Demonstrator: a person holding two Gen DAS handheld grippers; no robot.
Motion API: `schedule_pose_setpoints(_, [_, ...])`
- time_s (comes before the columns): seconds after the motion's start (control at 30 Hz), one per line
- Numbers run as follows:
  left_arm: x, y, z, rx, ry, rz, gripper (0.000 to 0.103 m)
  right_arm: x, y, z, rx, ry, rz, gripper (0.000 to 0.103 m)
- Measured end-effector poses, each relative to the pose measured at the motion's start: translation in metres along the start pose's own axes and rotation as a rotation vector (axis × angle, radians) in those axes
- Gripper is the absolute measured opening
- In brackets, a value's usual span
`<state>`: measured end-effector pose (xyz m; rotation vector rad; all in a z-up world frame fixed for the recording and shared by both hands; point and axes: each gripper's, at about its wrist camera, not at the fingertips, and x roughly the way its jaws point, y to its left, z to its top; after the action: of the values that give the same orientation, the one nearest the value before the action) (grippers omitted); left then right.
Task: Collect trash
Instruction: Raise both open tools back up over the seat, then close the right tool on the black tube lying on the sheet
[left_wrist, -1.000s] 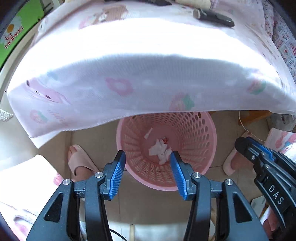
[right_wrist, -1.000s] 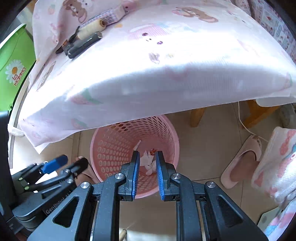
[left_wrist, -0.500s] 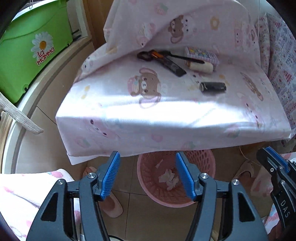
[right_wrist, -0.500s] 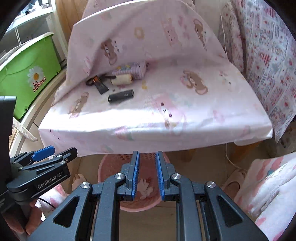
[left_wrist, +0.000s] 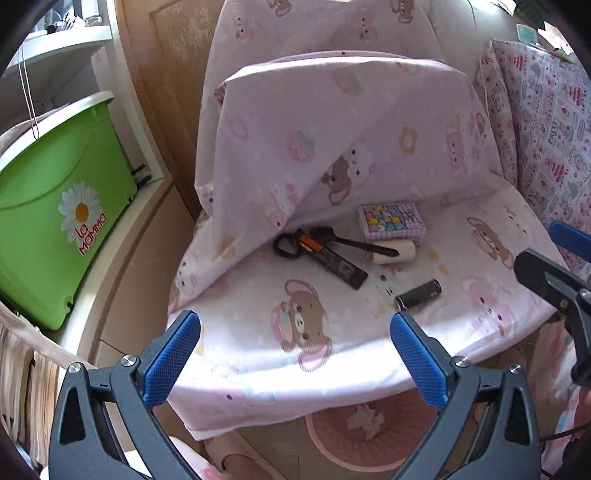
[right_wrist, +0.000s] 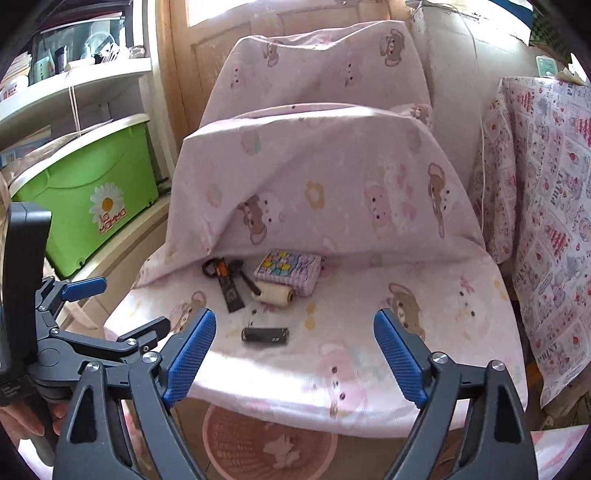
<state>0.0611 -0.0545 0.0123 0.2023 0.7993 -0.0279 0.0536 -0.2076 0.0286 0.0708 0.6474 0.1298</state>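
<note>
A chair seat draped in a pink bear-print sheet (left_wrist: 332, 317) (right_wrist: 369, 332) holds small items: a dark cylinder (left_wrist: 418, 294) (right_wrist: 264, 335), a black wrapper strip (left_wrist: 334, 264) (right_wrist: 231, 293), a black tool (left_wrist: 352, 243), a cream thread spool (left_wrist: 391, 252) (right_wrist: 275, 294) and a patterned box (left_wrist: 391, 221) (right_wrist: 288, 271). A pink mesh basket (left_wrist: 369, 443) (right_wrist: 236, 446) with crumpled white tissue (left_wrist: 364, 422) (right_wrist: 279, 450) stands on the floor under the seat's front edge. My left gripper (left_wrist: 295, 358) and right gripper (right_wrist: 293, 356) are both open and empty, above the seat's front edge.
A green storage bin (left_wrist: 55, 221) (right_wrist: 99, 199) sits on a low ledge at the left, under white shelves (right_wrist: 74, 81). A patterned cloth (right_wrist: 546, 221) hangs at the right. The left gripper's body (right_wrist: 74, 339) shows at the right wrist view's left edge.
Both grippers rose from over the basket to above the seat's front edge. The right gripper went from shut to wide open; the left opened wider.
</note>
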Motion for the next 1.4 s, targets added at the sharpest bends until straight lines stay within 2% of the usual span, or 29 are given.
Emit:
schedule_pose_setpoints(0.07, [0.007, 0.011, 0.006, -0.050, -0.011, -0.022, 0.102, 0.007, -0.005, 0.000, 0.031, -0.036, -0.045, 0.089])
schedule_pose_setpoints(0.13, [0.016, 0.021, 0.006, -0.100, -0.005, -0.049, 0.102, 0.014, -0.010, -0.005, 0.036, -0.057, -0.037, 0.089])
schedule_pose_setpoints(0.2, [0.025, 0.027, 0.000, -0.118, -0.004, -0.035, 0.102, 0.025, -0.014, -0.011, 0.028, -0.029, -0.042, 0.089])
schedule_pose_setpoints(0.3, [0.037, 0.028, -0.010, -0.096, 0.013, 0.028, 0.102, 0.040, -0.015, -0.023, -0.004, 0.015, -0.080, 0.089])
schedule_pose_setpoints(0.37, [0.043, 0.026, -0.012, -0.079, 0.024, 0.029, 0.102, 0.053, -0.013, -0.028, -0.040, 0.075, -0.089, 0.089])
schedule_pose_setpoints(0.43, [0.044, 0.023, -0.011, -0.074, 0.014, 0.020, 0.102, 0.065, -0.009, -0.029, -0.062, 0.115, -0.075, 0.089])
schedule_pose_setpoints(0.57, [0.046, 0.021, -0.009, -0.064, -0.008, 0.004, 0.102, 0.078, 0.000, -0.031, -0.048, 0.120, -0.017, 0.089])
schedule_pose_setpoints(0.63, [0.045, 0.023, -0.011, -0.063, -0.024, 0.042, 0.102, 0.084, 0.006, -0.032, -0.038, 0.128, 0.006, 0.089])
schedule_pose_setpoints(0.7, [0.046, 0.028, -0.012, -0.067, -0.030, 0.070, 0.102, 0.089, 0.012, -0.032, -0.044, 0.123, 0.006, 0.089])
schedule_pose_setpoints(0.87, [0.050, 0.041, -0.010, -0.130, -0.030, 0.055, 0.102, 0.100, 0.030, -0.032, -0.058, 0.102, -0.004, 0.089])
schedule_pose_setpoints(1.03, [0.055, 0.044, -0.011, -0.143, -0.008, 0.066, 0.102, 0.109, 0.039, -0.035, -0.045, 0.086, -0.006, 0.088])
schedule_pose_setpoints(1.13, [0.057, 0.046, -0.009, -0.163, -0.003, 0.062, 0.102, 0.114, 0.041, -0.037, -0.061, 0.077, -0.030, 0.080])
schedule_pose_setpoints(1.23, [0.059, 0.046, -0.007, -0.178, -0.005, 0.055, 0.102, 0.119, 0.041, -0.039, -0.075, 0.101, -0.021, 0.061])
schedule_pose_setpoints(1.27, [0.060, 0.045, -0.006, -0.181, -0.006, 0.055, 0.102, 0.121, 0.039, -0.040, -0.073, 0.114, -0.007, 0.050])
schedule_pose_setpoints(1.4, [0.063, 0.041, 0.001, -0.195, -0.004, 0.026, 0.102, 0.113, 0.034, -0.036, -0.047, 0.120, -0.011, 0.051])
